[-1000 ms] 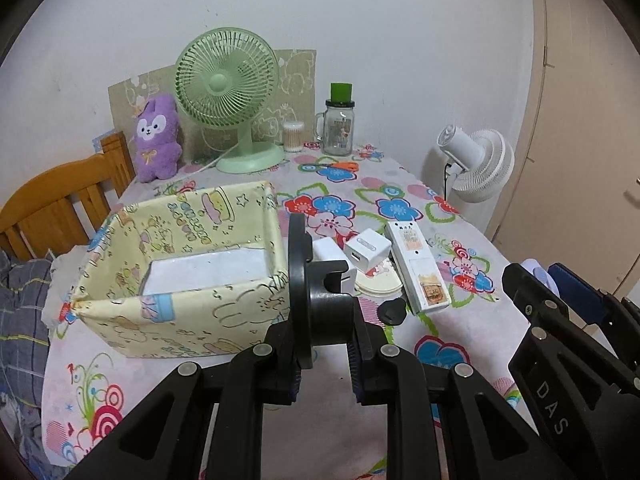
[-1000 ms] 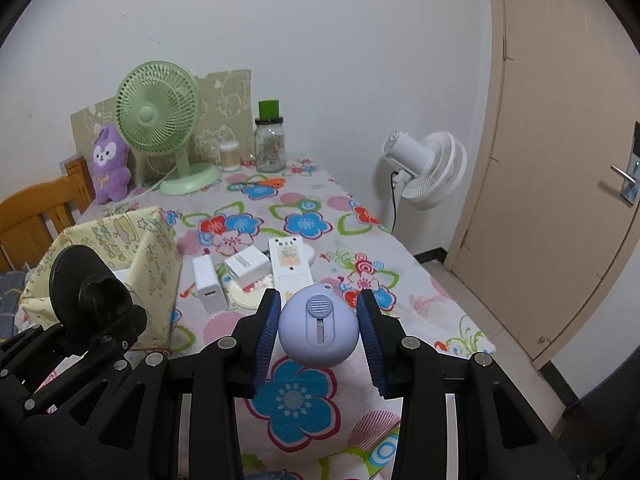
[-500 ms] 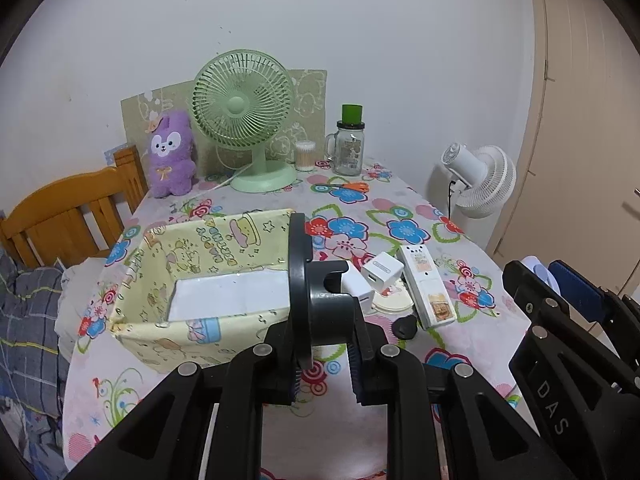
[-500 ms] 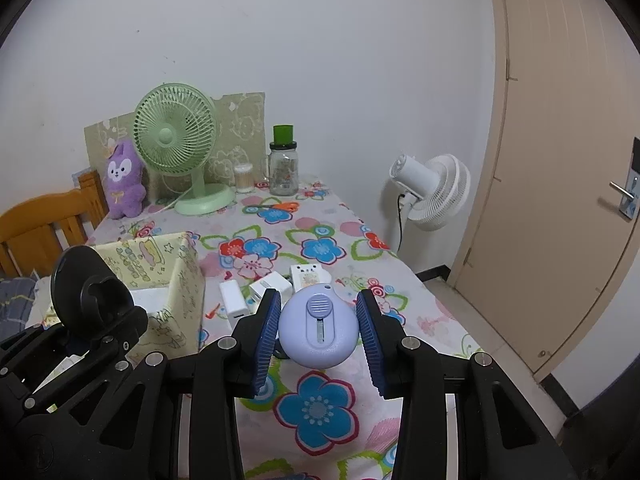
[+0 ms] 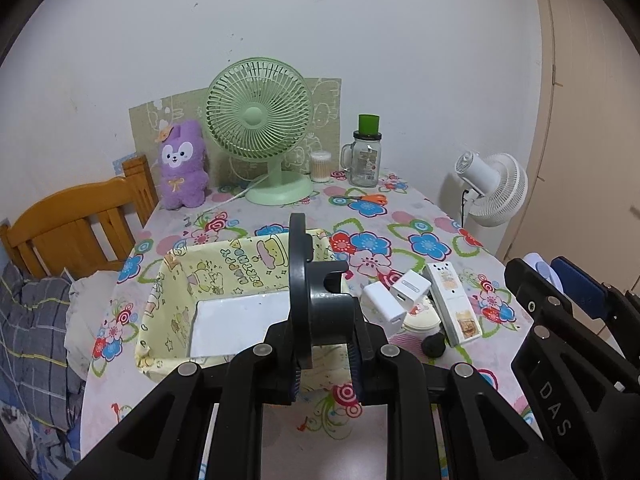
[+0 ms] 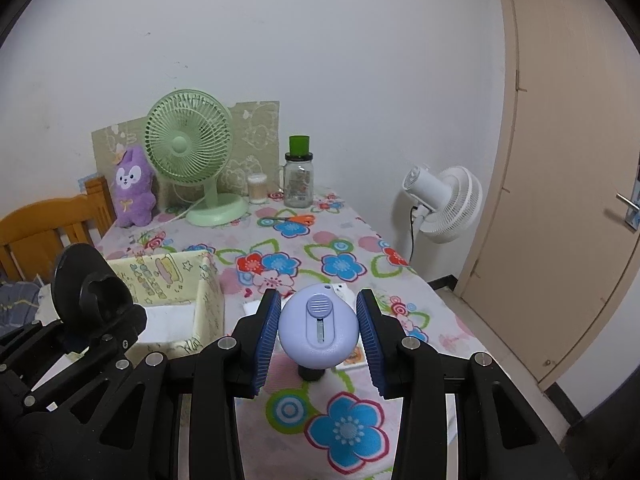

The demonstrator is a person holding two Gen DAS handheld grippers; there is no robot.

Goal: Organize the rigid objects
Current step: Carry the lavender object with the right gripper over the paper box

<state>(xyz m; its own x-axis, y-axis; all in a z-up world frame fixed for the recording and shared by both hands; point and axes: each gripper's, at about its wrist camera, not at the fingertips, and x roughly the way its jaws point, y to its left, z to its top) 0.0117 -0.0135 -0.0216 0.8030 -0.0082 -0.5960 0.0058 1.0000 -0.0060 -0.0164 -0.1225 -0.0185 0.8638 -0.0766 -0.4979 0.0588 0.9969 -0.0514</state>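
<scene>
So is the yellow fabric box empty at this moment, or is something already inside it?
Nearly empty: the yellow fabric box shows only a flat white sheet on its bottom. The near part is hidden behind the left gripper.

Lavender gadget [image 6: 318, 326], black disc [image 5: 300, 292], yellow cartoon-print box [image 5: 224, 276], flowered tablecloth [image 5: 400, 240].

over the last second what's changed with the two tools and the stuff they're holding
Both tools have risen and drawn back from the table, so the yellow box and the white chargers look lower and farther away. The left tool stays shut on the black disc holder; the right tool stays shut on the lilac round gadget. Nothing was let go, and the items on the table lie as before.
</scene>
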